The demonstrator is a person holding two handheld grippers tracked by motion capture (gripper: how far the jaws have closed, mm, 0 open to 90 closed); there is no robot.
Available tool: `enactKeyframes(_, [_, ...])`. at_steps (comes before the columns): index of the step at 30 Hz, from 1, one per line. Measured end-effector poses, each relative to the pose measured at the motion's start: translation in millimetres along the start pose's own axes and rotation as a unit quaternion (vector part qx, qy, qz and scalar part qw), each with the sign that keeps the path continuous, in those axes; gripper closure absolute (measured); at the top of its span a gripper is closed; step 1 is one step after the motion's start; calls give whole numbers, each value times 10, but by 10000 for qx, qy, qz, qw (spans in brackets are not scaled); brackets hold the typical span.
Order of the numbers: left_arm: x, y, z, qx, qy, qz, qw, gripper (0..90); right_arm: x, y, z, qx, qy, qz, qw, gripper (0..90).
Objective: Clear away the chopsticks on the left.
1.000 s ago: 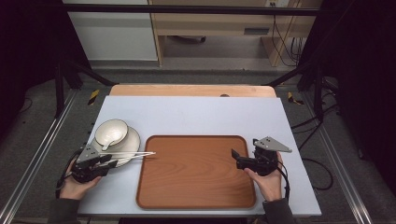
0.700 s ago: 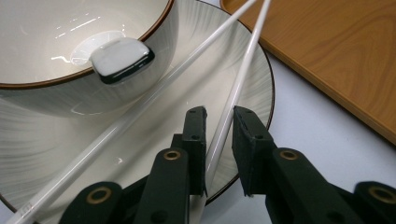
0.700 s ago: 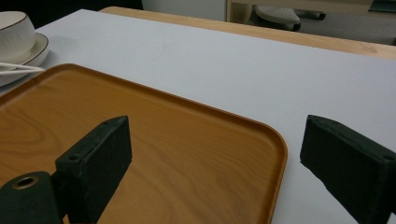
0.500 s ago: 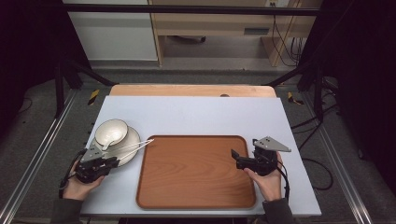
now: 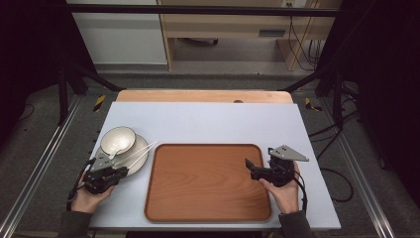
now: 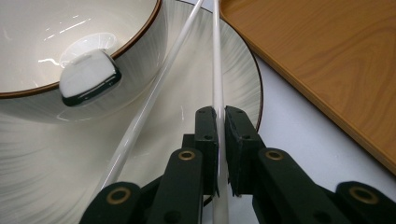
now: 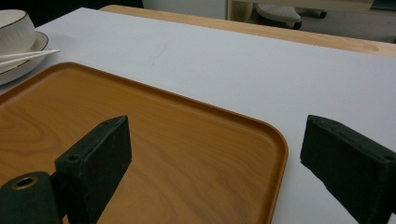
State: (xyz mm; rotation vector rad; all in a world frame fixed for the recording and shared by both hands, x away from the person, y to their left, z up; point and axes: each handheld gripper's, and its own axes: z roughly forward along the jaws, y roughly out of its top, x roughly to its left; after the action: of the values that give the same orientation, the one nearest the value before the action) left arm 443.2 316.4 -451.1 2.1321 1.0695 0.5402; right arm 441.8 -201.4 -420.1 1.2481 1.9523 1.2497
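A white bowl stands on a white plate at the table's left. Two white chopsticks lie across the plate, tips toward the brown tray. My left gripper has just been closing and is now shut on one chopstick, pinched between its pads. The other chopstick lies loose beside it against the bowl. My right gripper hovers open over the tray's right edge, with nothing between its wide-apart jaws.
The tray fills the table's near middle, its rim close to the plate. A wooden strip runs along the table's far edge. Dark frame legs and cables stand on the floor at both sides.
The left jaws closed onto one chopstick. The chopsticks' far ends swung from pointing right to pointing up and right, and the left hand shifted slightly left. The right hand stayed still.
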Motion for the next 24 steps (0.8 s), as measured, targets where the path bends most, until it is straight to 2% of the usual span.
enactKeyframes(3, [2, 18, 5, -40, -49, -121, 9999, 781, 0, 1, -1, 4, 4, 5, 10000, 87])
enactKeyframes(4, [2, 33, 18, -25, -51, -209, 9998, 779, 0, 1, -1, 8, 5, 6, 10000, 87])
enactKeyframes(8, [17, 38, 52, 48, -24, -269, 9996, 787, -1, 2, -1, 3, 12, 12, 10000, 87])
enactKeyframes(9, [16, 36, 67, 31, -37, -345, 9994, 787, -1, 2, -1, 5, 12, 15, 10000, 87])
enactKeyframes(12, [23, 40, 81, 97, -75, -353, 9993, 807, -4, 2, -1, 0, 20, 19, 10000, 87])
enactKeyframes(17, [-3, 54, 68, 12, -131, -413, 9991, 836, -2, 2, 0, 8, 21, 18, 10000, 87])
enactKeyframes(19, [-24, 67, 48, 16, -87, -412, 9991, 840, -3, 2, -1, 6, 22, 22, 10000, 86])
enactKeyframes(24, [-124, 121, -52, -154, 89, -503, 9986, 842, -7, 7, -11, -22, 24, 67, 10000, 83])
